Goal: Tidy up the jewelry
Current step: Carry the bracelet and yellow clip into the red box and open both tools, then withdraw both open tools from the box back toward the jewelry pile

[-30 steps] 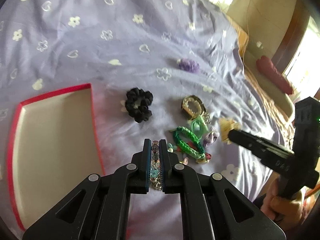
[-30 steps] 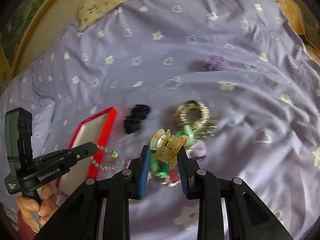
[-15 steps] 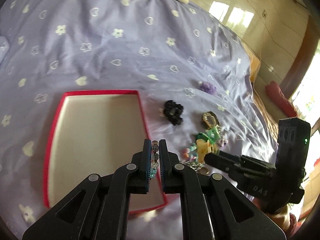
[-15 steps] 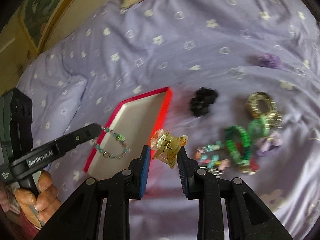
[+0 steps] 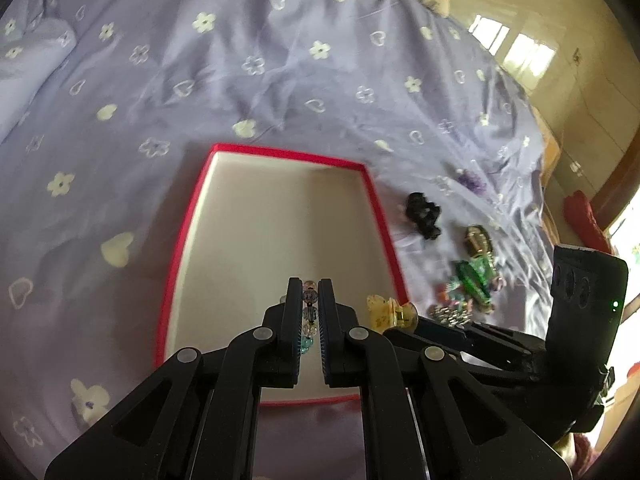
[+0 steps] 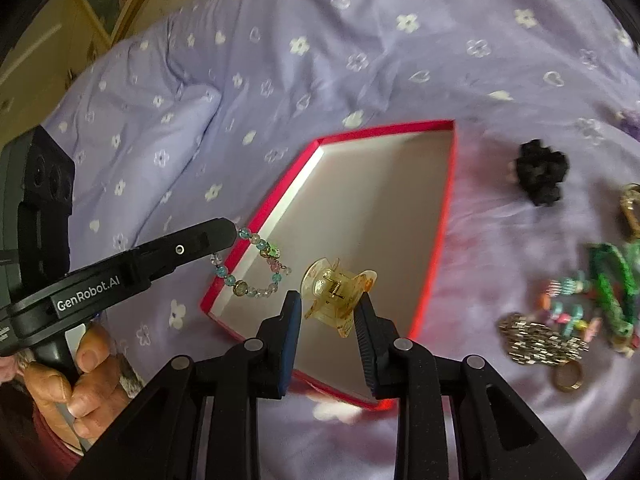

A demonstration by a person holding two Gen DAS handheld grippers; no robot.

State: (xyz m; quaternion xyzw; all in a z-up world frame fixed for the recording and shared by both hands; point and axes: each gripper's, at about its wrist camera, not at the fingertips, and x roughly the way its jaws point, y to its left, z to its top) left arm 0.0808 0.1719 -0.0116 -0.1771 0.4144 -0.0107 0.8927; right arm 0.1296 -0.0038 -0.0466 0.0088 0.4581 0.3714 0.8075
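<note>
A red-rimmed box (image 5: 188,236) (image 6: 444,216) with a pale inside lies on the purple bedspread. My left gripper (image 5: 310,292) (image 6: 230,232) is shut on a beaded bracelet (image 5: 309,312) (image 6: 256,268), which dangles over the box's near left edge. Over the near end of the box my right gripper (image 6: 328,304) is shut on a translucent yellow claw clip (image 6: 338,292) (image 5: 390,312). To the right of the box lie a black scrunchie (image 5: 424,212) (image 6: 540,168) and a pile of jewelry (image 5: 472,280) (image 6: 580,308).
A small purple scrunchie (image 5: 472,180) lies further back on the bed. A folded purple pillow (image 6: 160,120) sits at the left. A hand (image 6: 72,384) holds the left gripper's handle. The bed's edge and floor run along the right.
Both grippers have swung left from above the jewelry pile to above the red box, each still holding its item. The box now fills the middle of both views.
</note>
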